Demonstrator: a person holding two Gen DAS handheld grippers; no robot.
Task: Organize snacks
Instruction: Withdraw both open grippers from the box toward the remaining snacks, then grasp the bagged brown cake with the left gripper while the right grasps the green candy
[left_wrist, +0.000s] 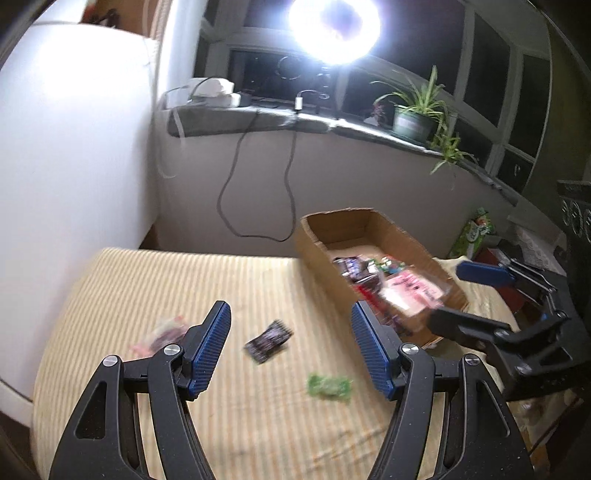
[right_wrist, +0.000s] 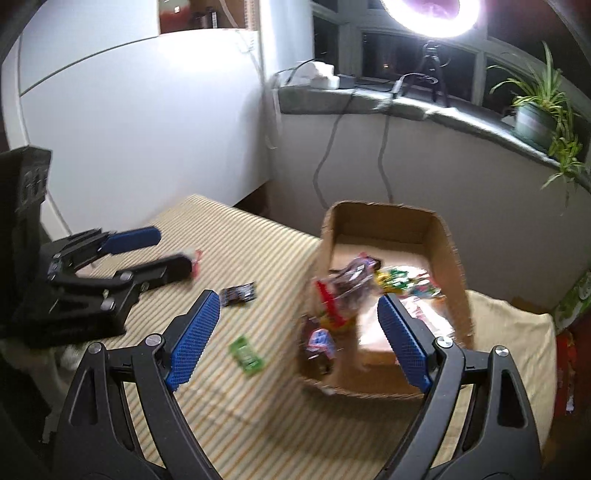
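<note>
We've got most snacks in the cardboard box (right_wrist: 448, 291) already; dark packet (left_wrist: 268, 341), green packet (left_wrist: 330, 385) and pink packet (left_wrist: 162, 334) remain mid-bedspread (left_wrist: 155, 280). Left gripper (left_wrist: 291, 352) and right gripper (right_wrist: 299, 332) both gape wide, holding nothing.

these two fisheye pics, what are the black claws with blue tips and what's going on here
Each claw is a handheld two-finger gripper with a camera behind its fingers. The left wrist view shows the left gripper open and empty; the right wrist view shows the right gripper, also open and empty. Each also appears at the edge of the other's picture. Below them is a striped cloth. On it stands a cardboard box already holding snack packets. Three packets lie loose outside: a dark packet, a green packet and a pink packet.
</note>
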